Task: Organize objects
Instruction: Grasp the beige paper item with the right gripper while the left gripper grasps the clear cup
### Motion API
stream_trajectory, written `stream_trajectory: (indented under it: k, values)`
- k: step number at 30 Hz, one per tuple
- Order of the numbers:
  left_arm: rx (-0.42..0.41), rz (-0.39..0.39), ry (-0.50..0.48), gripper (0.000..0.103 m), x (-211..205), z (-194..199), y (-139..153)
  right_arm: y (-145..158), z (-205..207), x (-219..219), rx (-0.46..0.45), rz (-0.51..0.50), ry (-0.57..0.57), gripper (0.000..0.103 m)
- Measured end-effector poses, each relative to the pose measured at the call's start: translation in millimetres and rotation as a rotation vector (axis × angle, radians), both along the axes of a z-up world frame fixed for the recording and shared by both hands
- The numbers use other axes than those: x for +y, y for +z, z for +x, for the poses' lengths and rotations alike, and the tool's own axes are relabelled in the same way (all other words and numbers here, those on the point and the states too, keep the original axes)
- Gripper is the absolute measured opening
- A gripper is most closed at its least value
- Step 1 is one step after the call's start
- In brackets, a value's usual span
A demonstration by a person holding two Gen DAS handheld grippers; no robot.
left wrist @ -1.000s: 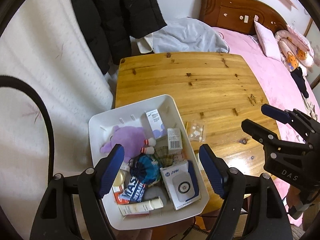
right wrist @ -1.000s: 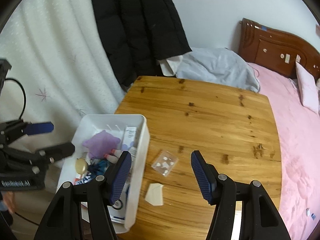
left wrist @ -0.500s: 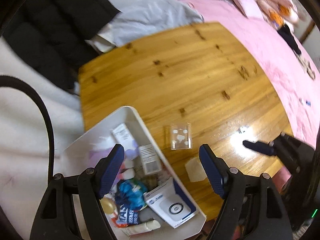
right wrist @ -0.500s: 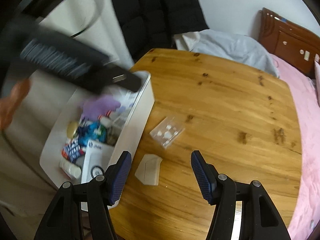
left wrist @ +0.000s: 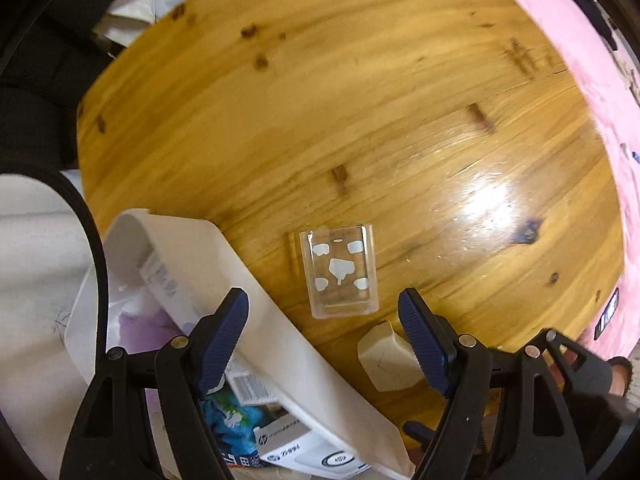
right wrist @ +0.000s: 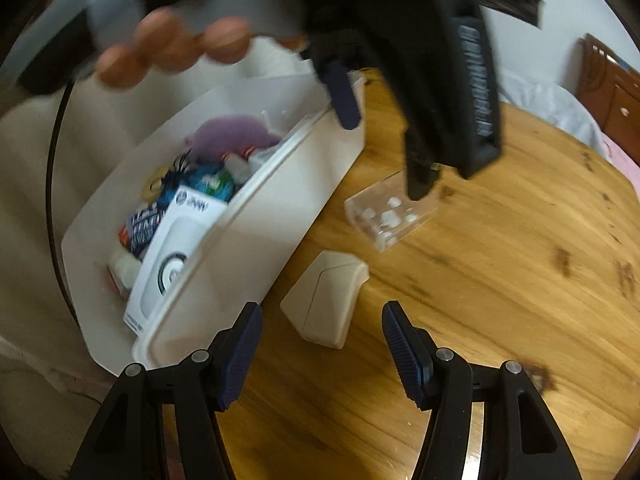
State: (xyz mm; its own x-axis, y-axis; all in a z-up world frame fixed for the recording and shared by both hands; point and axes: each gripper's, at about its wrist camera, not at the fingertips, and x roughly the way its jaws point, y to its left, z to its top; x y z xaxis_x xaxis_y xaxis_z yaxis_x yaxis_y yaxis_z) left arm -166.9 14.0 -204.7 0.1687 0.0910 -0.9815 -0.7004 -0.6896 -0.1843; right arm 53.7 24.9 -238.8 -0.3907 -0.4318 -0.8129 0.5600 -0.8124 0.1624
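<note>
Hovering over the wooden table [left wrist: 360, 100], the left gripper [left wrist: 324, 320] points steeply down with jaws spread and empty, the clear plastic case [left wrist: 339, 274] just beyond its fingertips at lower centre; the right gripper [right wrist: 322, 354], also spread and empty, frames the beige wedge-shaped box [right wrist: 326, 296]. Both stray items lie beside the white bin [right wrist: 256, 236], probably so they can be lifted in.
</note>
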Motion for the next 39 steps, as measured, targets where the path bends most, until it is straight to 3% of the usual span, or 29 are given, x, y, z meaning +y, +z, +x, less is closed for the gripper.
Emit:
stream_trajectory:
  k: [7, 13, 17, 24, 34, 35, 37, 39]
  values:
    - [-0.011, -0.049, -0.110, 0.080, 12, 4, -25, -28, -2, -11, 0.007, 0.029, 0.064, 0.063]
    - [0.012, -0.075, -0.178, 0.080, 23, 14, -34, -37, -2, -20, 0.071, 0.065, 0.073, 0.062]
    - [0.038, -0.095, -0.210, 0.080, 29, 21, -39, -40, -2, -26, 0.120, 0.099, 0.072, 0.053]
    - [0.095, -0.130, -0.210, 0.080, 33, 27, -44, -42, 0, -29, 0.140, 0.108, 0.042, 0.052]
    - [0.158, -0.182, -0.197, 0.079, 45, 52, -48, -43, 3, -4, 0.095, 0.111, -0.019, 0.052]
    - [0.140, -0.165, -0.195, 0.074, 46, 54, -48, -43, 5, -2, 0.090, 0.112, -0.024, 0.052]
    - [0.076, -0.169, -0.181, 0.055, 49, 61, -54, -43, 7, 2, 0.083, 0.116, -0.032, 0.052]
    - [0.084, -0.153, -0.173, 0.054, 53, 65, -51, -44, 8, 4, 0.078, 0.117, -0.041, 0.052]
